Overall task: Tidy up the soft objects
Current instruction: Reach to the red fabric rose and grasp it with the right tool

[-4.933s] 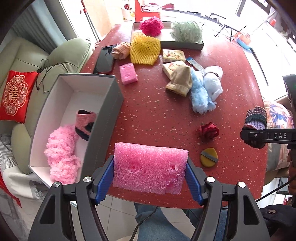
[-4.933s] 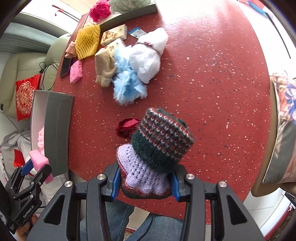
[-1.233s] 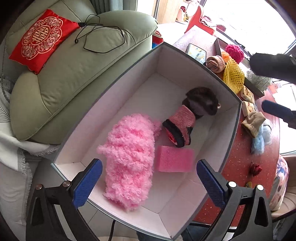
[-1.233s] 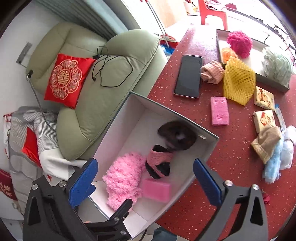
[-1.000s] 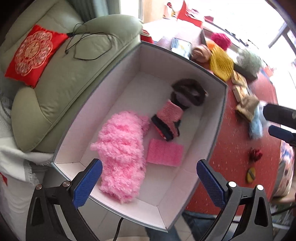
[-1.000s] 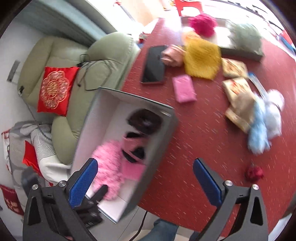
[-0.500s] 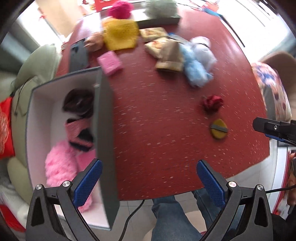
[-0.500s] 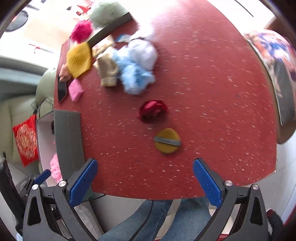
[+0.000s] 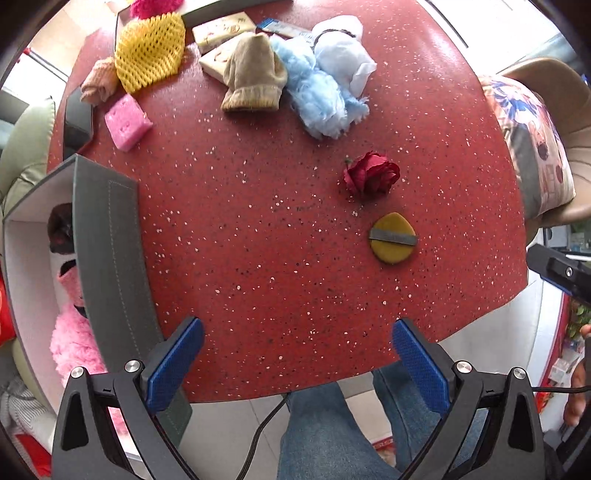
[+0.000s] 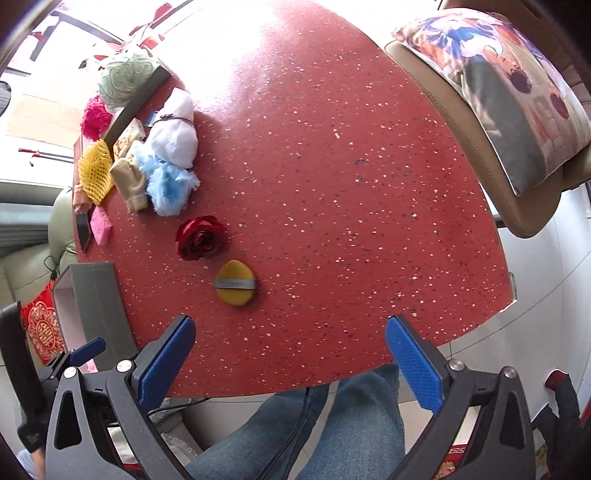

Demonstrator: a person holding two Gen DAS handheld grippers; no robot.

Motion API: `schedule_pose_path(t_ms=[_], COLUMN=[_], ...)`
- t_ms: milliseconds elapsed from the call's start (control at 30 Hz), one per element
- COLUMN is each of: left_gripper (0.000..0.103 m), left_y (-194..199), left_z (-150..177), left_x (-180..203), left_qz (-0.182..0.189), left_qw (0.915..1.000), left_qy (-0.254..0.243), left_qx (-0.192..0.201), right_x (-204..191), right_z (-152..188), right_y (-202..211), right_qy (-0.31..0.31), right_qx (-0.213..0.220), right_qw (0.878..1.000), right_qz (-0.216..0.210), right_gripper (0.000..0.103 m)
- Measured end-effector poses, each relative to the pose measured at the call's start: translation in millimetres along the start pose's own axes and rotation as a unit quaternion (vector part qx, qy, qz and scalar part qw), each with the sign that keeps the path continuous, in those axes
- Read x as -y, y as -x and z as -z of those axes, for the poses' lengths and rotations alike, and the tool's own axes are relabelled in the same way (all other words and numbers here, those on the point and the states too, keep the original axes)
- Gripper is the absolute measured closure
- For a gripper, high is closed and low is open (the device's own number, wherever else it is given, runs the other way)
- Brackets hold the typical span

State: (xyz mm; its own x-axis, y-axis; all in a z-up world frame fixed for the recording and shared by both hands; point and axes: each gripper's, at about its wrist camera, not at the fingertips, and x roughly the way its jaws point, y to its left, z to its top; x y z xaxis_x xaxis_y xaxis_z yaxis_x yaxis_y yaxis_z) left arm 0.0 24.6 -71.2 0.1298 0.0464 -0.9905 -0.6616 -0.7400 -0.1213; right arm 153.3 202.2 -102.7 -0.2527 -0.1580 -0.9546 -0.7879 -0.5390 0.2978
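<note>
Hovering over table [image 9: 258, 229] now, left gripper [image 9: 295, 354] emptied, box [image 9: 107, 236] aside

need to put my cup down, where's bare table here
Bare red table stretches right of the rose and yellow puff, toward the cushioned chair. Also free between the puff and grey box. Crowded at the far-left pile around the blue fluff.

No legible text is found on the table items. The printing on the small packets [image 9: 223, 26] is too blurred to be read.
</note>
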Motion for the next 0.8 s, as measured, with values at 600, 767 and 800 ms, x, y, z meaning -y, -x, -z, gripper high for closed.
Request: schedule_pose_path(t_ms=[600, 767, 800], left_gripper=[0.000, 0.000, 0.000], left_y=[-29, -30, -31], left_z=[31, 36, 36], left_x=[-32, -38, -39], left_qz=[0.008, 0.011, 0.009], left_qw=[0.9972, 0.9953, 0.9950], left_qy=[0.073, 0.095, 0.098], left_qx=[-0.013, -0.015, -0.016], right_x=[-52, -104, -113], right_z=[-17, -30, -33], right_y=[-78, -103, -107], right_qy=[0.126, 0.202, 0.214], right_qx=[-0.054, -0.047, -0.045], right_qw=[0.989, 0.975, 0.973], right_qz=[0.060, 0.075, 0.076], right_gripper=[0.000, 0.000, 0.000])
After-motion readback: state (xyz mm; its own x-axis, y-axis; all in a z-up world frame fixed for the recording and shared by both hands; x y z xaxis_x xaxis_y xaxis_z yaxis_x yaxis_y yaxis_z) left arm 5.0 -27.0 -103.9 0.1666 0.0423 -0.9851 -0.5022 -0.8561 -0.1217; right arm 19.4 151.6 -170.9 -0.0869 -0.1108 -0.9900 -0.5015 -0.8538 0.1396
